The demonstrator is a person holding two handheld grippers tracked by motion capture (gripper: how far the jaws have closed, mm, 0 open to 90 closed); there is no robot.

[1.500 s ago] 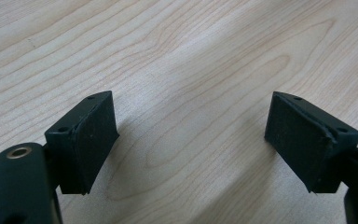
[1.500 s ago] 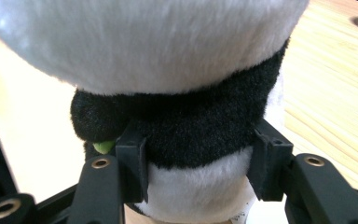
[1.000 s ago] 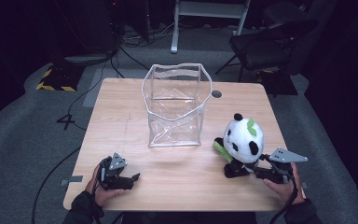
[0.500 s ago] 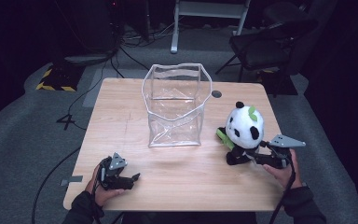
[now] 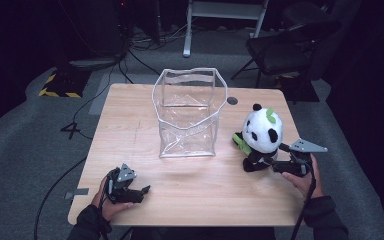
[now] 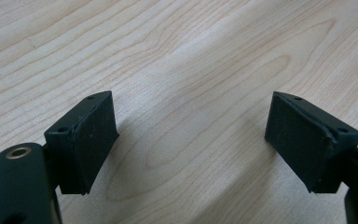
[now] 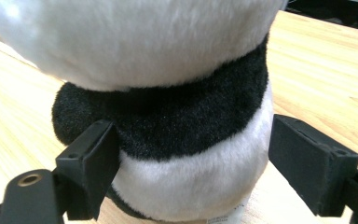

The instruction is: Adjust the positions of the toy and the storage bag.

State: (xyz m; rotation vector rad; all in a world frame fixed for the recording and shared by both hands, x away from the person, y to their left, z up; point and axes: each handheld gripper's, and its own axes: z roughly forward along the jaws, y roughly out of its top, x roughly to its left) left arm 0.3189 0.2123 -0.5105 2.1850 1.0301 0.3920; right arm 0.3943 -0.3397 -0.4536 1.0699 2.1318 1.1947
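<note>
A black and white panda plush (image 5: 261, 132) with a green leaf on its head stands upright on the right side of the wooden table (image 5: 130, 145). My right gripper (image 5: 269, 163) reaches in low from its right. In the right gripper view the panda's body (image 7: 186, 140) sits between the jaws of my right gripper (image 7: 196, 163), which are spread wide on either side of it; the left jaw touches the fur. A clear plastic bag (image 5: 187, 115) stands open at the table's middle. My left gripper (image 5: 141, 193) rests open near the front left edge, with bare wood between the jaws of that gripper (image 6: 191, 140).
A small dark round hole (image 5: 232, 100) marks the table behind the bag. Beyond the table stand a dark chair (image 5: 285, 50) and a metal stand (image 5: 225, 20), with cables on the grey floor. The table's front edge lies just under both hands.
My right gripper has moved away from the front edge toward the table's middle, and the panda has shifted the same way with it. The left gripper has stayed put.
</note>
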